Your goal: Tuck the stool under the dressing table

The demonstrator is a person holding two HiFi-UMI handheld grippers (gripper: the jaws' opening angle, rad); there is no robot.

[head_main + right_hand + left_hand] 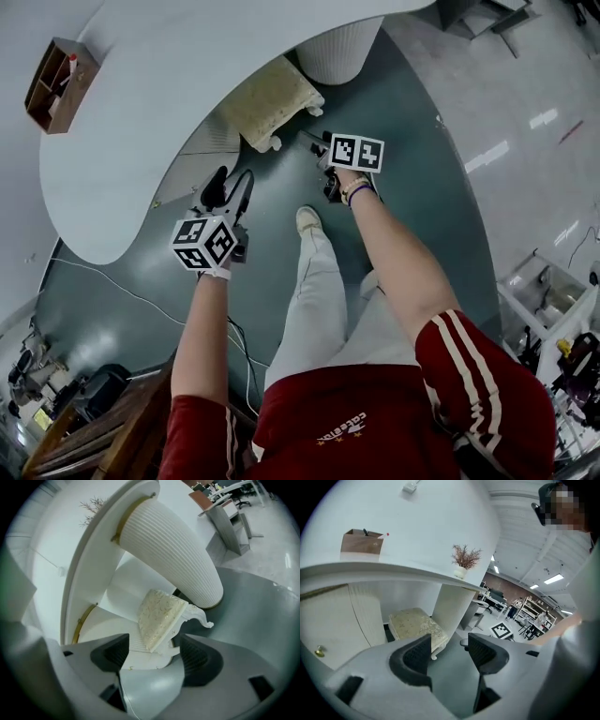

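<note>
The stool (270, 101) sits just beside the fluted pedestal (339, 47). Most of its cushion is beneath the desk (141, 112), with the near edge and one curled leg showing past the rim, so I judge it tucked, or nearly.

Both my grippers are off it. The left gripper (447, 648) has its fingers spread with only floor between them. The right gripper (152, 646) also has its fingers apart, pinching nothing, and the stool lies beyond their tips.

If I nudge it deeper, the main risk is the pedestal. The stool's side is almost against it, so a push on the corner away from the pedestal would swing the frame into the fluting and scrape or jam it.

On the stool's other side from the pedestal stands a ribbed cabinet with a brass knob (318, 652). That makes the gap a slot, so only a straight push would do. Spread fingers could also skid across the soft brocade rather than move the stool.

A hard bump could pass into the desk. A vase of dried sprigs (464, 564) stands on the top right above the pedestal and looks easy to tip. A wooden box (58, 82) at the end farthest from the pedestal looks safer.

On the floor, my wearer's shoe (307, 218) stands out from the pedestal, behind the stool. A cable (141, 300) trails well away from the pedestal on the left side, where it could trip a step back.
</note>
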